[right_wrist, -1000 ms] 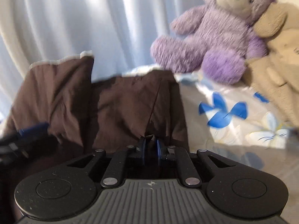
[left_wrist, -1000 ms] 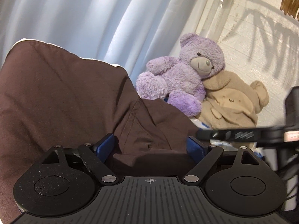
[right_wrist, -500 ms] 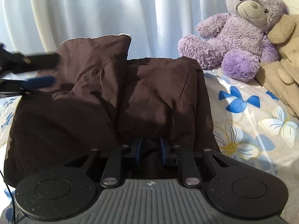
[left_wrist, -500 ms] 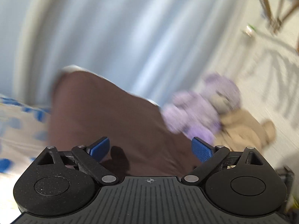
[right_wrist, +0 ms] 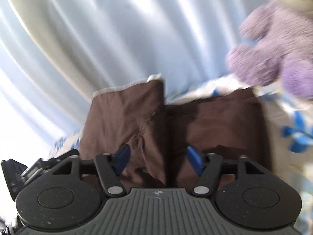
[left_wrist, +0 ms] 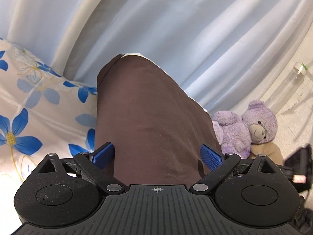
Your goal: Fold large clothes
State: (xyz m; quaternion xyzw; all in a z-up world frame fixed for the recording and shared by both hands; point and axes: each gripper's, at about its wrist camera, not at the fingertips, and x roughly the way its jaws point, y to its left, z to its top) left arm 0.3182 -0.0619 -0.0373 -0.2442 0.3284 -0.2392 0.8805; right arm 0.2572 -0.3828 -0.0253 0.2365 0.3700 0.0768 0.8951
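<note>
- Left wrist view: my left gripper has its blue pads spread wide apart, nothing pinched between them.
- The brown garment runs straight ahead between the two pads and away toward the white curtain; its surface looks smooth here, with a pale hem edge at the far end. I cannot tell whether the pads touch the cloth.
- The garment lies on the floral bedsheet, blue flowers on a pale ground, which shows to the left of the cloth.
- To the right, past the garment, a purple teddy bear sits against the wall, with a tan plush toy just below it, touching.
- A dark piece of rig shows at the right edge of this view; I cannot tell what part it is.
- Right wrist view (motion-blurred): my right gripper also has its fingers parted, holding nothing.
- The brown garment lies ahead and below in two side-by-side panels, a dark crease between them; the left panel reaches further toward the curtain and ends in a light hem.
- Purple teddy bear at upper right, blurred; bedsheet visible right of the cloth.
</note>
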